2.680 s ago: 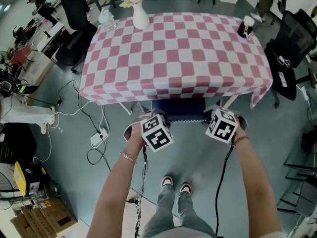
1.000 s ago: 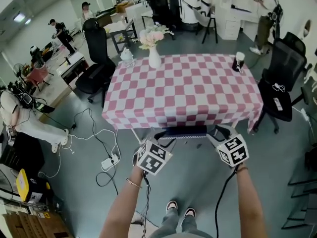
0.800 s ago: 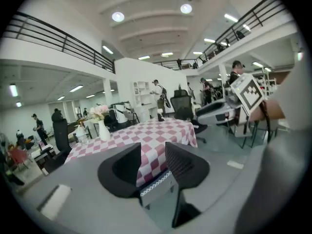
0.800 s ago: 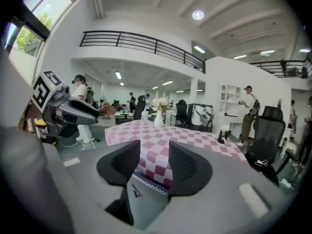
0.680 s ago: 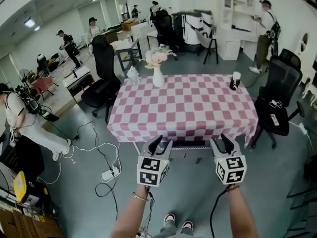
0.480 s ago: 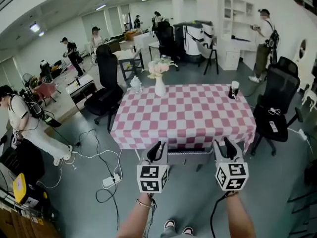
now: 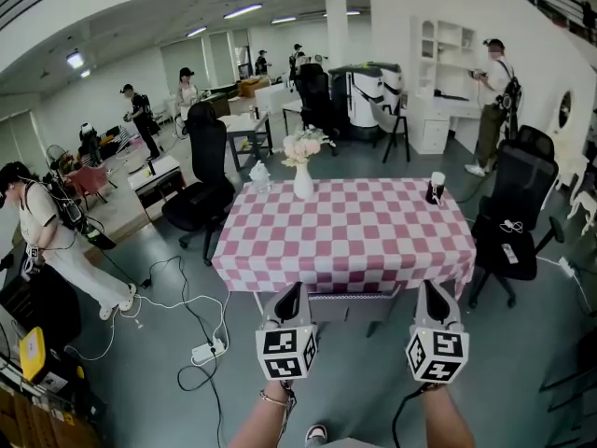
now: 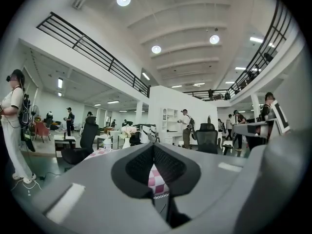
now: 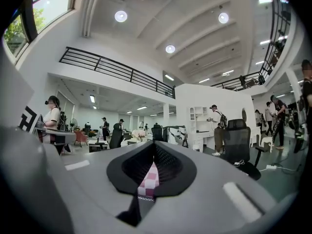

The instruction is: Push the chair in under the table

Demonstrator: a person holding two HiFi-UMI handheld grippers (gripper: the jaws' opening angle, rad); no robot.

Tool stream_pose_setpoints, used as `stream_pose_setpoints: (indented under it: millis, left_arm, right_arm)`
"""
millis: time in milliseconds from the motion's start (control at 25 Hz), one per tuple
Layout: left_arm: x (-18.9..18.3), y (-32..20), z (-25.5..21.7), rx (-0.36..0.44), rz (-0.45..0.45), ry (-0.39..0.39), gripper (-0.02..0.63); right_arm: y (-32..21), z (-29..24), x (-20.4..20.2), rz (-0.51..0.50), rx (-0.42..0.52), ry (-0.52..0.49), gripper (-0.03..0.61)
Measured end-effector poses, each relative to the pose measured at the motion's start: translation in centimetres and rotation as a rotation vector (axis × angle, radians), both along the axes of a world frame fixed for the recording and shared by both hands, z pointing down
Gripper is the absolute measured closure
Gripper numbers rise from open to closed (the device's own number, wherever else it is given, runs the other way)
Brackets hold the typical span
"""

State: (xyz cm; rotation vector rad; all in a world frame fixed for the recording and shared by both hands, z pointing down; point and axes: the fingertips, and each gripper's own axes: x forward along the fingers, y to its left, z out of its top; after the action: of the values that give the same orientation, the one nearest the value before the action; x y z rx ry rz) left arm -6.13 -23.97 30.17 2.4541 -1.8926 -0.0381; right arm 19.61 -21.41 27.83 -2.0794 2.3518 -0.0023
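**While both grippers hang shut and empty, the chair sits under the table**

As I read it from my end, the pushing step looks finished. The chair (image 7: 353, 304) is tucked beneath the near edge of the table (image 7: 373, 236); only its grey back shows below the hanging checked cloth, between my two tools. The left gripper (image 7: 290, 292) and the right gripper (image 7: 432, 289) point level toward the table and are clear of the chair, touching nothing.

In the left gripper view the jaws of the left gripper (image 8: 153, 150) are pressed together with nothing between them; the scrap of pink check in the notch behind the pads is the distant cloth. The right gripper (image 9: 154, 152) shows the same in its own view: jaws closed tight, no grip on anything.

If any move remains, I judge it a check only. I would look down to confirm that the chair is square and fully in, and nudge its back with closed tips if it is not.

My count: one table, one chair at it, two grippers. On the cloth stand one vase of flowers (image 7: 303, 181), one dark cup (image 7: 436, 189) and one clear jar (image 7: 262, 177). Two black office chairs flank the table, one on the left (image 7: 207, 171) and one on the right (image 7: 511, 203). Several people stand farther off.
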Motion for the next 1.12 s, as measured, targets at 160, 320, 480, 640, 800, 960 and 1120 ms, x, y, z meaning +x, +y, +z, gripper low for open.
stream_pose_setpoints:
  millis: [160,320,480,640,800,960,1120]
  left_arm:
    - [0.0,0.7,0.5,-0.014,-0.01,-0.005,0.612]
    - [0.1,1.0,0.8,-0.027,-0.013,-0.02,0.612]
    - [0.3,1.1,0.9,-0.027,-0.007,-0.024,0.612]
    - [0.3,1.1,0.9,-0.031,-0.004,-0.026,0.614]
    - [0.5,1.2,1.2,-0.041,-0.001,-0.027,0.613]
    - [0.4,1.0,1.3,-0.05,-0.001,-0.023,0.612]
    - [0.4,0.8,1.5,-0.054,0.0,-0.024,0.612]
  right_arm:
    - [1.2,1.0,0.5,0.017,-0.023,-0.03,0.569]
    - [1.6,1.4,1.0,0.033,-0.029,-0.044,0.569]
    - [1.5,1.5,1.0,0.031,-0.033,-0.049,0.569]
    - [1.6,1.6,0.8,0.034,-0.044,-0.028,0.571]
    - [1.7,1.7,1.0,0.038,-0.051,-0.051,0.571]
    - [1.6,1.5,1.1,0.046,-0.051,-0.041,0.571]
    - [1.6,1.2,1.1,0.049,-0.043,-0.02,0.571]
